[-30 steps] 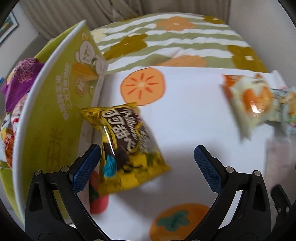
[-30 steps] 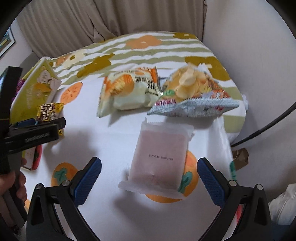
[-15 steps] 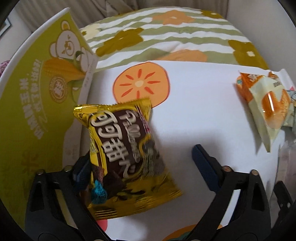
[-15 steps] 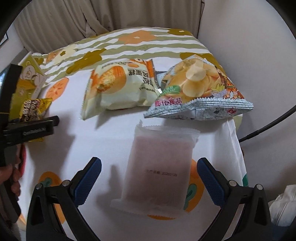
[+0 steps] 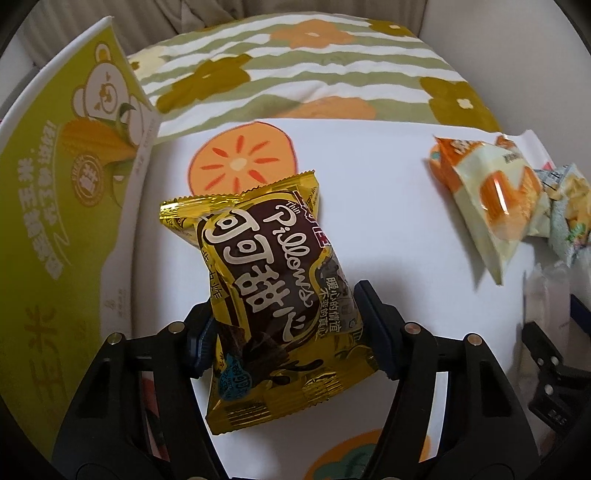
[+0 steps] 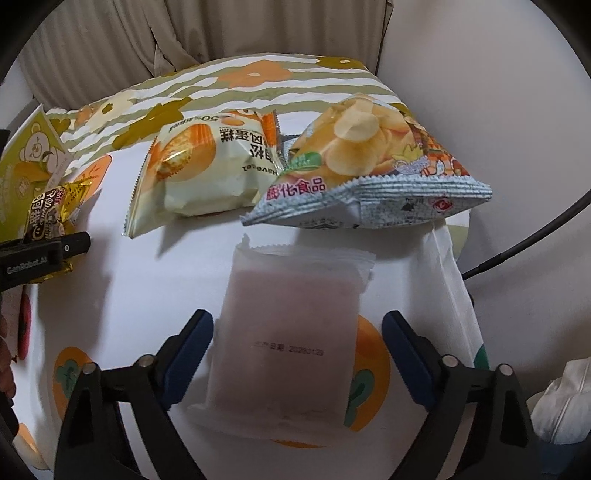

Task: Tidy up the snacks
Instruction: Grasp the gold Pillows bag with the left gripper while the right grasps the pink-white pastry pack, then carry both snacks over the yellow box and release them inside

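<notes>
My left gripper (image 5: 284, 332) is shut on a yellow and brown chocolate snack packet (image 5: 269, 288), pinching its lower half; the packet also shows in the right wrist view (image 6: 48, 210). A green corn box (image 5: 55, 192) stands just left of it. My right gripper (image 6: 295, 354) is open, its fingers on either side of a frosted pink packet (image 6: 291, 339) lying flat on the table. Behind it lie a cream and orange cake packet (image 6: 207, 173) and a crisps bag (image 6: 369, 162).
The white cloth with orange fruit prints (image 6: 147, 288) covers the table, with a green striped floral part (image 5: 314, 74) at the back. A wall and a black cable (image 6: 535, 236) are on the right. Curtains (image 6: 184, 33) hang behind.
My left gripper closed on the chocolate packet. My right gripper moved forward over the frosted pink packet and its fingers narrowed around it.
</notes>
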